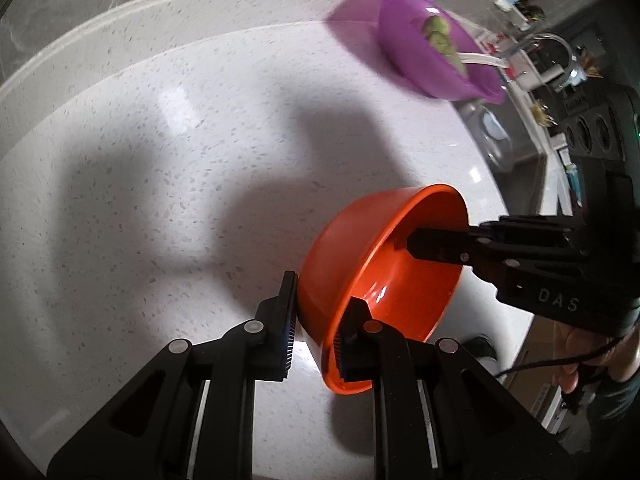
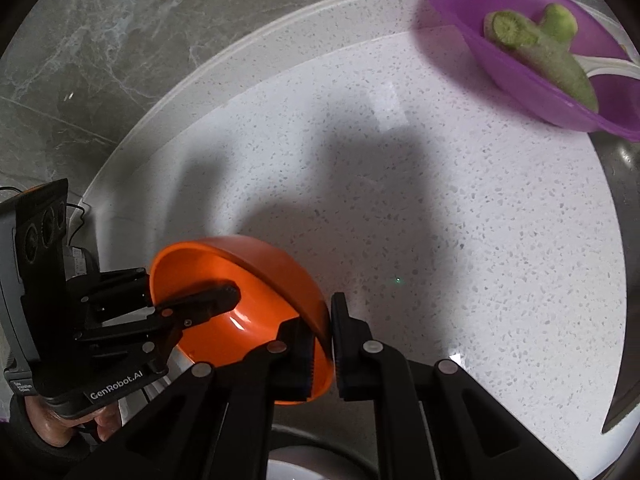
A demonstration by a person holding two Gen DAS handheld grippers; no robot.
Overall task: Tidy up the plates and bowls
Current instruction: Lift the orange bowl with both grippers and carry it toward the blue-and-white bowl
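Your left wrist view alone takes in the steel sink [image 1: 496, 136] and curved faucet [image 1: 556, 46] past the far right edge of the white speckled countertop [image 1: 160, 160]; your right wrist view alone shows the grey marbled wall [image 2: 80, 60] behind the counter's back edge. Both of your grippers have hold of the glossy orange plastic bowl [image 1: 380, 272] [image 2: 240, 304], which is lifted over the counter's near edge and tipped on its side. Your left gripper [image 1: 316, 332] pinches the rim, one finger outside the wall and one inside, nearly closed. Your right gripper [image 2: 322, 344] clamps the opposite rim the same way. The bowl's mouth faces back toward you, and it holds nothing. At the far right corner sits a shallow purple plastic dish [image 1: 420, 40] [image 2: 532, 52] holding green cut vegetable pieces [image 1: 440, 36] [image 2: 536, 48].
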